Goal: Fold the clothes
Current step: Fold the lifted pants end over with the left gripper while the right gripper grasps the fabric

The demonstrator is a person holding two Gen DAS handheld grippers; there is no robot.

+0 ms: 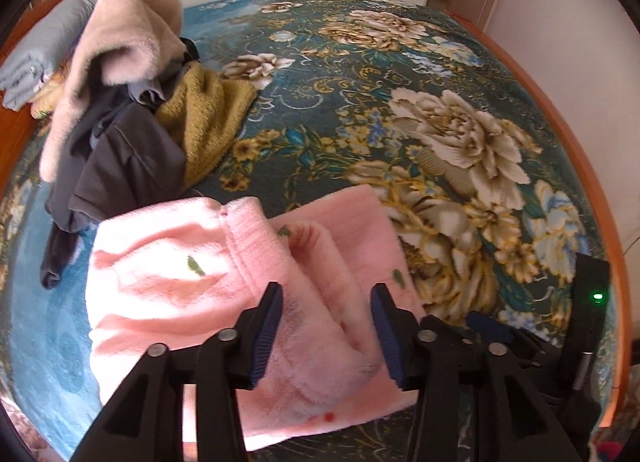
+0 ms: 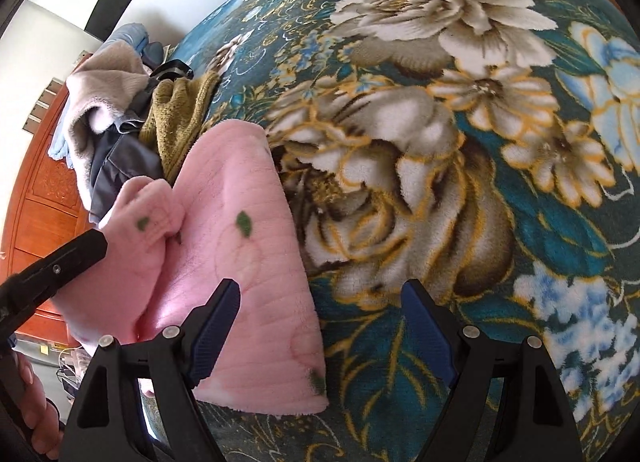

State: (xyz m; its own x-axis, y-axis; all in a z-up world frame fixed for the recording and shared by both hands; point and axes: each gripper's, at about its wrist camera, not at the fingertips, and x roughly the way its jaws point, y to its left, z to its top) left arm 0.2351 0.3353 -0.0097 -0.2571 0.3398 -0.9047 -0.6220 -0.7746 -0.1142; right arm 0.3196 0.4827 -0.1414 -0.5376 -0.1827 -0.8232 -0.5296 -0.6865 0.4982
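Pink fleece (image 1: 224, 262) sits bunched between our left gripper's (image 1: 326, 328) spread jaws; our right gripper (image 2: 320, 326), also spread wide, hangs over the fleece's edge.

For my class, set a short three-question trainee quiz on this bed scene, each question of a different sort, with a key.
1. True or false: the left gripper is shut on the pink fleece garment.
2. Multiple choice: in the pile of unfolded clothes, the mustard knit lies
A. under the beige fleece and beside the dark grey garment
B. on the pink fleece garment
C. alone on the floral blanket
3. Fill in: in the right wrist view, the right gripper hangs open over the pink garment's ____ edge.

Key: 1 false, its jaws are open over it; 2 A; 3 right.
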